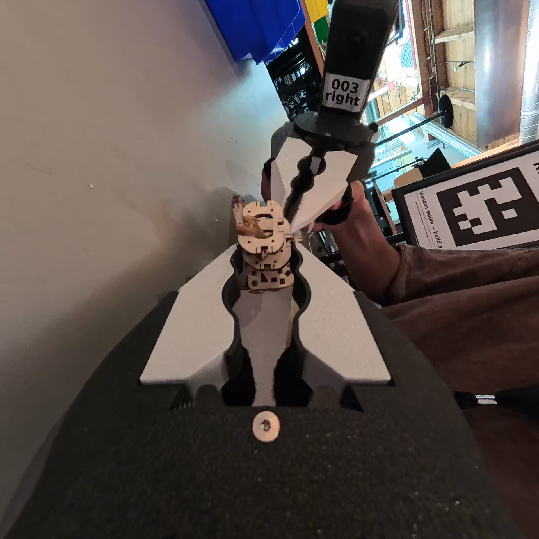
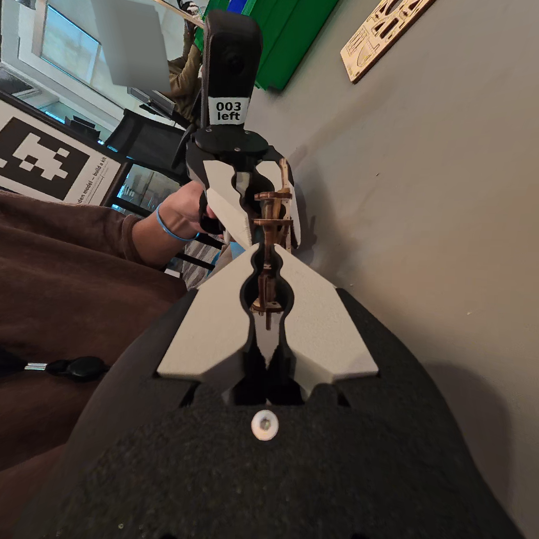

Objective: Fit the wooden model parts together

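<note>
A pale wooden model (image 1: 262,230) of stacked, slotted laser-cut plates is held in the air over the grey table (image 1: 87,175). My left gripper (image 1: 265,248) is shut on its lower plates, one finger on each side. My right gripper (image 1: 294,226) comes in from above with its tips pinched on the model's right edge. In the right wrist view my right gripper (image 2: 267,248) is shut on a thin edge of the model (image 2: 272,215). The left gripper (image 2: 272,242) clamps the model from the far side. The contact points are partly hidden by the fingers.
A wooden sheet of cut-out parts (image 2: 379,38) lies on the table (image 2: 437,204) at the far right. A green bin (image 2: 277,43) and a blue bin (image 1: 256,29) stand behind. A framed sign with a black-and-white marker (image 1: 481,204) stands nearby. A person's brown sleeves (image 2: 73,262) flank the grippers. Both grippers' tips are close together, under 4 cm apart.
</note>
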Available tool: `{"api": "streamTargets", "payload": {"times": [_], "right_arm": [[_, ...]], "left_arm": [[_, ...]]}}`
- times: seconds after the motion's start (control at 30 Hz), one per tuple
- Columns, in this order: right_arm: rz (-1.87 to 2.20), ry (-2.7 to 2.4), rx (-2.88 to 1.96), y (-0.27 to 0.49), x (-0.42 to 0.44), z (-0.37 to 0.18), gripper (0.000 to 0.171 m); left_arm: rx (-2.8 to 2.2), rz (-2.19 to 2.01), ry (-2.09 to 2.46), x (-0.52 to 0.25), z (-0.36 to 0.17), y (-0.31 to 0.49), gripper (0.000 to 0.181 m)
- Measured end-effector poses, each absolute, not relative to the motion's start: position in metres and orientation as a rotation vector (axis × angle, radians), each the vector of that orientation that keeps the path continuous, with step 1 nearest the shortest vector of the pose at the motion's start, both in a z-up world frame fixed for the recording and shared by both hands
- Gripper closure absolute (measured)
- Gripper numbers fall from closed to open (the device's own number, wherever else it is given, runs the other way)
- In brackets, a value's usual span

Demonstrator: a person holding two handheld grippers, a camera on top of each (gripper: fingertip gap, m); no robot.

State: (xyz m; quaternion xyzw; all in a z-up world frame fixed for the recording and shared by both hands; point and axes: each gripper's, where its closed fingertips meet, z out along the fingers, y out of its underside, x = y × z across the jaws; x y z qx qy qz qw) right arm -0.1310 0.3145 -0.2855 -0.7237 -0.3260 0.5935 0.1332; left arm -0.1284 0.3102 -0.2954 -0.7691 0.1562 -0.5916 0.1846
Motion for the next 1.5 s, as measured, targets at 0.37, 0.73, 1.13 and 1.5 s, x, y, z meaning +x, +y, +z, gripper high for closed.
{"api": "streamTargets", "payload": {"times": [0.37,0.73,1.13,1.5], "right_arm": [[1.829,-0.983,-2.079,0.309,-0.136,-0.290,0.169],[1.916,-0.994,-2.087,0.302,-0.138,-0.290,0.168],[1.927,-1.025,-2.078,0.297,-0.143,-0.290,0.169],[1.873,-1.225,-2.154,0.288,-0.147,-0.294,0.169]], "left_arm": [[-2.138,-1.658,0.424,-0.153,-0.291,0.308,0.155],[-2.129,-1.698,0.409,-0.160,-0.288,0.303,0.156],[-2.137,-1.698,0.252,-0.185,-0.289,0.302,0.165],[-2.127,-1.695,0.352,-0.175,-0.287,0.295,0.173]]}}
